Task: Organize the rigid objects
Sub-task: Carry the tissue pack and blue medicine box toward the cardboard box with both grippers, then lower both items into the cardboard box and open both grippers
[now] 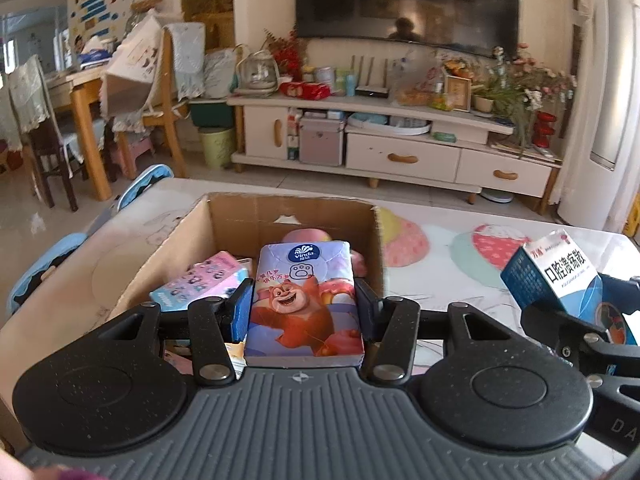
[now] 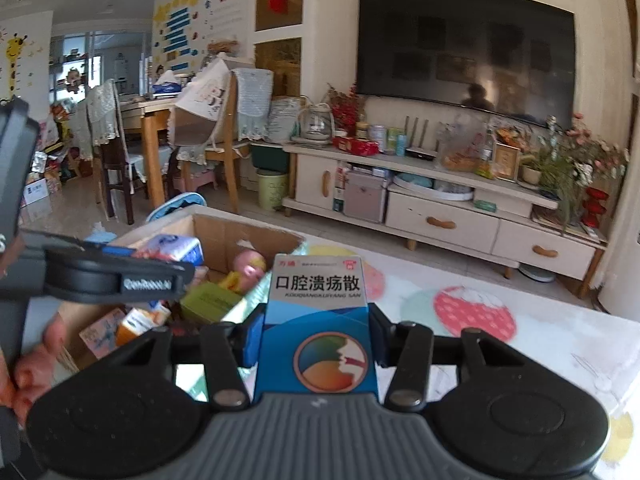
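Left wrist view, starting at the far left: a dining table with chairs (image 1: 48,128) stands on the tiled floor, and nearer in a cardboard box (image 1: 224,216) sits on the counter (image 1: 460,276), which carries a pastel patterned cover. Inside the box a pink and blue tissue pack (image 1: 200,282) lies toward its left wall, and a pink rounded toy (image 1: 308,236) rests near its back wall. The left gripper (image 1: 304,312) hangs over the open box, its jaws pinching a purple Vinda tissue pack (image 1: 304,300) printed with a cartoon bear, one pad on each long side. Further right, the right gripper (image 1: 576,320) appears at the frame edge holding a blue and white medicine box (image 1: 556,280) above the counter, just right of the cardboard box.

Right wrist view, from the left: the person's left hand (image 2: 36,364) wraps the handle of the left gripper, whose black body crosses over the cardboard box (image 2: 248,236). Within the box lie a green carton (image 2: 212,300), an orange carton (image 2: 140,320) and what looks like a yellow toy, though it is blurred. In the middle the right gripper (image 2: 316,332) has its jaws clamped on the medicine box (image 2: 318,320), held upright with its printed face toward the camera, over the counter (image 2: 500,320) beside the cardboard box's right wall. Beyond, a TV cabinet (image 2: 440,208) lines the wall beneath a dark television (image 2: 464,48).
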{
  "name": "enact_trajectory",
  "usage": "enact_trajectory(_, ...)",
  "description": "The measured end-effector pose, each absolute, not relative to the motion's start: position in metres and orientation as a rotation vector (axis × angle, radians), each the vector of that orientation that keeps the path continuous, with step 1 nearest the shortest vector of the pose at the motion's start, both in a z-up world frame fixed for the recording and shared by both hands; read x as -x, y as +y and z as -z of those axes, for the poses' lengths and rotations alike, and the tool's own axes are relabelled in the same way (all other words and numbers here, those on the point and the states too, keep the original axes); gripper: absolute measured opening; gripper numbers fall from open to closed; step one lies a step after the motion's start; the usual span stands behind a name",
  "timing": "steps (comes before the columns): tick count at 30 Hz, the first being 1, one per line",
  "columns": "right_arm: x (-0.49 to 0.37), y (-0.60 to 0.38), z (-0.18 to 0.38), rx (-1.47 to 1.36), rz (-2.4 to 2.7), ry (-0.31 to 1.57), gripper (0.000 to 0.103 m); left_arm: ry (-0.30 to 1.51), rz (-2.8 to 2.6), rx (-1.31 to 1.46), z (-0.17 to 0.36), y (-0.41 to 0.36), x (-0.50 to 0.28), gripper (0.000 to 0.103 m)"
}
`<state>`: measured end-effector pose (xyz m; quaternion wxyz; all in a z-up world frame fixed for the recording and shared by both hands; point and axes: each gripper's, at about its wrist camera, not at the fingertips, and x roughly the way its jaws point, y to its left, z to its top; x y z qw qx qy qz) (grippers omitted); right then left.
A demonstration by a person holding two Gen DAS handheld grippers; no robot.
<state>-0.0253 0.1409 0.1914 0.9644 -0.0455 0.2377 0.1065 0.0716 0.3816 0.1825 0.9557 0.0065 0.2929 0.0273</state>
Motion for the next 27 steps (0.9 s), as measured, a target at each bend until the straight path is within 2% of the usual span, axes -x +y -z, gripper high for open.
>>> enact_trajectory(11,-0.024,0.19,-0.189,0.126,-0.307,0.472,0.05,0.643,-0.158,0.074,-0.179,0.432,-0.115,0.064)
enact_trajectory(24,-0.043,0.233,-0.153,0.091,-0.391,0.525,0.05,0.685,-0.159,0.138,-0.167,0.46,-0.142,0.064)
enact_trajectory(27,-0.041,0.237,-0.148,0.095,-0.405,0.539,0.056,0.674,-0.143,0.125,-0.165,0.46,-0.143,0.068)
